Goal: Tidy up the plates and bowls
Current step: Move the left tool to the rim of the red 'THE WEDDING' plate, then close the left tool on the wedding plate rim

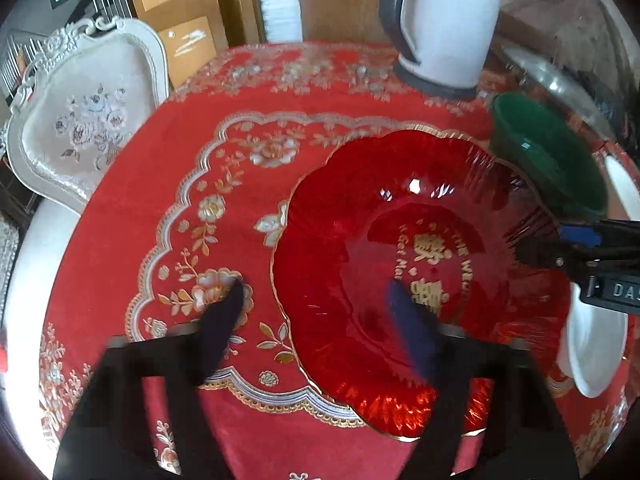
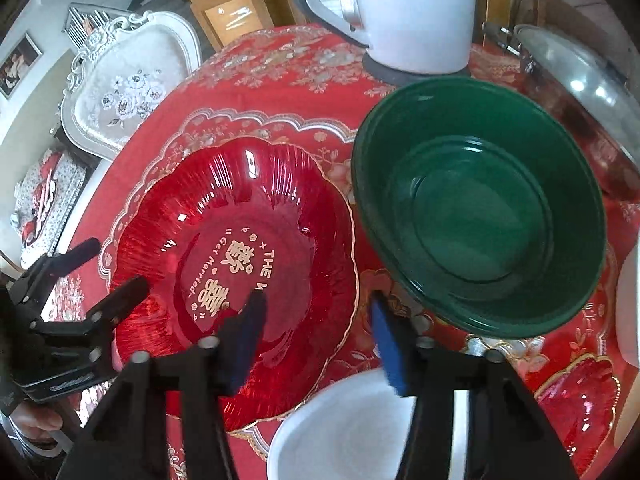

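Note:
A red glass plate (image 1: 420,240) (image 2: 240,240) with a scalloped gold rim and gold lettering lies flat on the red tablecloth. My left gripper (image 1: 316,286) straddles the plate's left rim, one finger over the cloth and one over the plate, pads apart and not pressing. My right gripper (image 2: 317,298) straddles the plate's right rim the same way, open. Each gripper also shows in the other view: the right gripper (image 1: 560,248) and the left gripper (image 2: 104,276). A dark green bowl (image 2: 480,208) (image 1: 552,160) sits just right of the plate. A white bowl (image 2: 348,420) (image 1: 596,348) lies under my right gripper.
A white kettle (image 1: 444,20) (image 2: 412,12) stands at the table's far side. A small red dish (image 2: 576,396) lies at the right, and a metal lid (image 2: 580,80) at the far right. A white ornate chair (image 1: 88,112) stands beyond the table's left edge.

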The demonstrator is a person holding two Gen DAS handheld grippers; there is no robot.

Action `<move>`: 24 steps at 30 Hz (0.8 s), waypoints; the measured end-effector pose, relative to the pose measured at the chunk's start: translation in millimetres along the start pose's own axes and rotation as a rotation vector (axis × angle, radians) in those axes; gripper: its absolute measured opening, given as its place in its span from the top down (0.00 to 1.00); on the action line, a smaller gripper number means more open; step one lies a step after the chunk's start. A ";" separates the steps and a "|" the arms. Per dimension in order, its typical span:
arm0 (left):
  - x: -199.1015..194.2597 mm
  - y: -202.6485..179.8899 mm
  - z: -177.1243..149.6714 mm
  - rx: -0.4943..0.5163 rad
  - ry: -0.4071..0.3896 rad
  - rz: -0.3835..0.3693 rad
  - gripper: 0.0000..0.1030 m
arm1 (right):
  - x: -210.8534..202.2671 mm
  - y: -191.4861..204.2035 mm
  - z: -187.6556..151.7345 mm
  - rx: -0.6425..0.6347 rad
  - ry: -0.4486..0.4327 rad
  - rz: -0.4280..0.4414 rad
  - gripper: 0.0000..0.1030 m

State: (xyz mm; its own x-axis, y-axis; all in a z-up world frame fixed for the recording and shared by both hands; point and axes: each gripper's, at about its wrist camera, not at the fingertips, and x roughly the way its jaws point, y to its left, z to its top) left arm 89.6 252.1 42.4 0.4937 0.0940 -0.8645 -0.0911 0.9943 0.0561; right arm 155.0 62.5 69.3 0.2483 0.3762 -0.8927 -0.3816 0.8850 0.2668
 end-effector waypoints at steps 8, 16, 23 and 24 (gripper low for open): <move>12.8 10.4 -4.9 -0.039 0.019 0.047 0.78 | 4.4 2.8 0.0 -0.031 -0.023 -0.011 0.70; -2.9 32.6 -9.9 -0.083 -0.014 0.069 0.82 | -2.1 23.9 -5.9 -0.094 -0.072 -0.013 0.70; -29.0 50.6 -26.3 -0.115 -0.052 0.075 0.82 | -7.6 48.7 -12.2 -0.144 -0.112 -0.034 0.70; -34.2 53.9 -29.8 -0.118 -0.061 0.076 0.82 | -9.2 53.1 -14.3 -0.151 -0.117 -0.034 0.70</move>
State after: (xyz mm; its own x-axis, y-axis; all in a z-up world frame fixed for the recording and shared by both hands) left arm 42.1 300.9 60.1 0.5324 0.1754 -0.8281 -0.2296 0.9716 0.0582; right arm 119.7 102.1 86.5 0.3620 0.3841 -0.8494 -0.4986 0.8497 0.1717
